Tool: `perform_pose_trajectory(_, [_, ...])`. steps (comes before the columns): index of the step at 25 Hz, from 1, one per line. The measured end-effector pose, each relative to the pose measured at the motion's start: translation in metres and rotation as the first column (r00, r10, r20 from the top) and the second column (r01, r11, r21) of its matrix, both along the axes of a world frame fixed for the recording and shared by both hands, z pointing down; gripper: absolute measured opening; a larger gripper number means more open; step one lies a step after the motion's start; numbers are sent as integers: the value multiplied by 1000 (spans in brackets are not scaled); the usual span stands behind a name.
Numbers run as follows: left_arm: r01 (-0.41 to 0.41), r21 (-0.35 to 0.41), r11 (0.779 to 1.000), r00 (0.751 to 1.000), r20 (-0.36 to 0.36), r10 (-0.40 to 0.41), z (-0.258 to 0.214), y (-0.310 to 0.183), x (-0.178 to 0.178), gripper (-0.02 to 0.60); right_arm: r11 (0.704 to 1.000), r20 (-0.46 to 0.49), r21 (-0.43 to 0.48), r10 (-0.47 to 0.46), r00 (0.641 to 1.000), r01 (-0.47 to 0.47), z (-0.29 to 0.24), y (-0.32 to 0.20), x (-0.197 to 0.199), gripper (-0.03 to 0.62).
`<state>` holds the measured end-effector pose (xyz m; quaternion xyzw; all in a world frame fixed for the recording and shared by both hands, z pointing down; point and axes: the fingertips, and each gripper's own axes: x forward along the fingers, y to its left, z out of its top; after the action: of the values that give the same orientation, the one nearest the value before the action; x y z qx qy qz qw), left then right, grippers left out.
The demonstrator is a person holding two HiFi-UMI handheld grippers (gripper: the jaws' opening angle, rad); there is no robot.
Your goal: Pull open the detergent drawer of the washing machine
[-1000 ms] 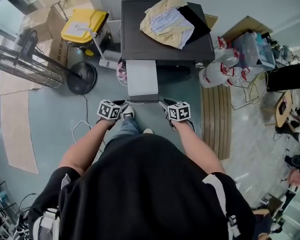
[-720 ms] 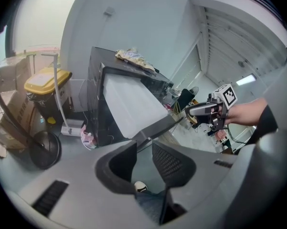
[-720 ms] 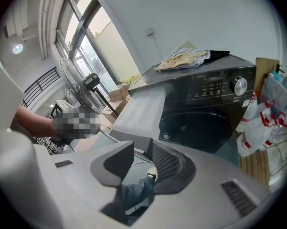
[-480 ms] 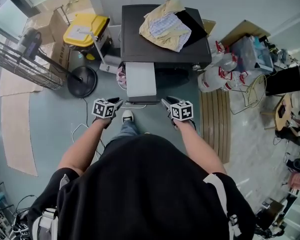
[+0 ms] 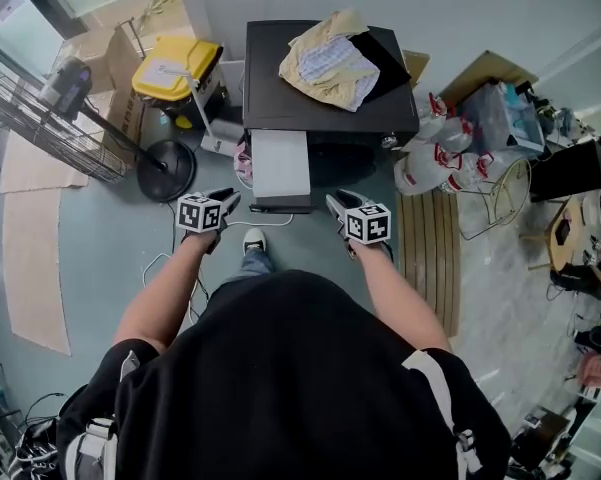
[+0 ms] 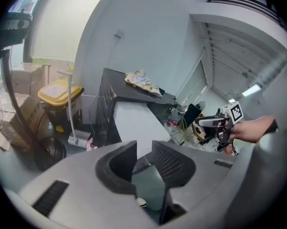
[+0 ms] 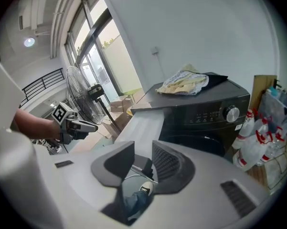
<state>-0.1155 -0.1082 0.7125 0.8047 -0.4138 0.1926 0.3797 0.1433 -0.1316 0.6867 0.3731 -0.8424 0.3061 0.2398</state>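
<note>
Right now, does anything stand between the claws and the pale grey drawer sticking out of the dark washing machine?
Nothing visible does. The left claw and right claw flank the front end of the pale grey drawer, apart from it, only air between. The right claw's jaws have just been closing, empty.

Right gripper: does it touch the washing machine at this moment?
Apart. The head view shows bare floor between the right gripper and the washing machine. The right gripper view shows its jaws open, with nothing between them.
</note>
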Motion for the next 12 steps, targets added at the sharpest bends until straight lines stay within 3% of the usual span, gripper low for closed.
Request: perform_pose_trajectory(12, [-1, 74, 997, 1000, 26, -1, -28, -3, 8, 104, 995, 45, 96, -4, 999, 0, -46, -9, 0, 107])
